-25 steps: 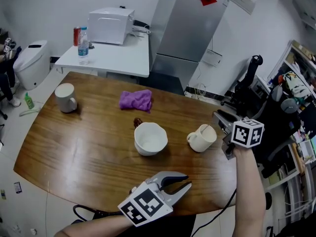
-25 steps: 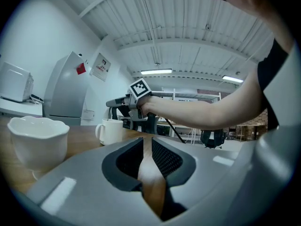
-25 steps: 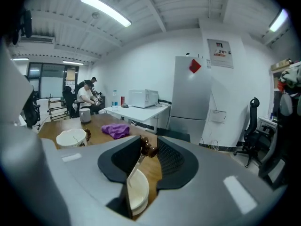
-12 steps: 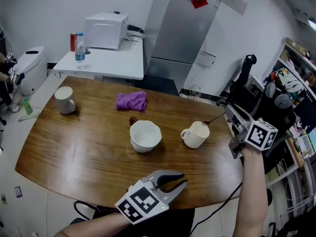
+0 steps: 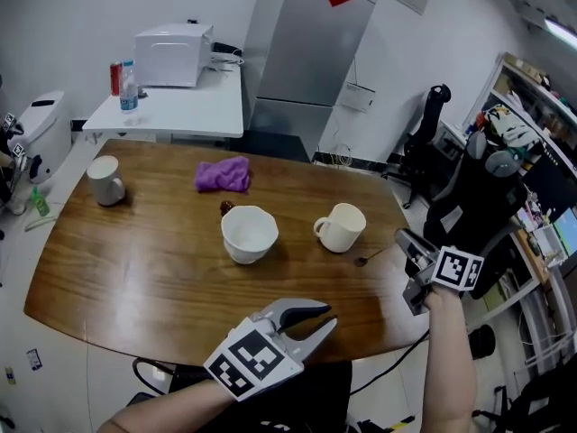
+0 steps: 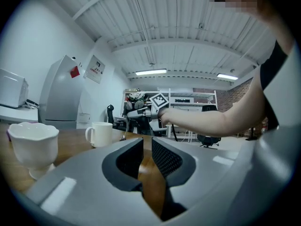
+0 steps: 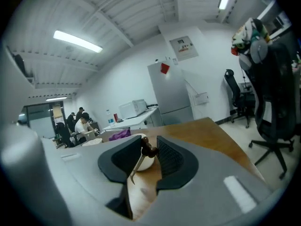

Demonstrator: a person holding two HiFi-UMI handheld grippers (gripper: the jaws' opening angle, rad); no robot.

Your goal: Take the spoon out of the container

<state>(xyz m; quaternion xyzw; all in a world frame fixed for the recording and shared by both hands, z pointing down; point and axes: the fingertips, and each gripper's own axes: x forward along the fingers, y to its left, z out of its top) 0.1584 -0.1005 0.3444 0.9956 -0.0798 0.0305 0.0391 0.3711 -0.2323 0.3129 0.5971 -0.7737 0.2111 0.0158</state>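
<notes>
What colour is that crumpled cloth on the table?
Purple. The cloth shows best in the head view.

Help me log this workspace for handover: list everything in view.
Oval wooden table: one, brown, centre.
White ceramic bowl: one, white, mid-table.
Ceramic mugs: two; cream mug right of bowl, white mug far left.
Crumpled purple cloth: one, purple, behind bowl.
Thin metal spoon: one, silvery, outside cream mug, held right of it.
White side table: one, white, beyond.
Left gripper: one, grey, near edge, open, empty.
Right gripper: one, grey, right edge, shut on spoon.
</notes>
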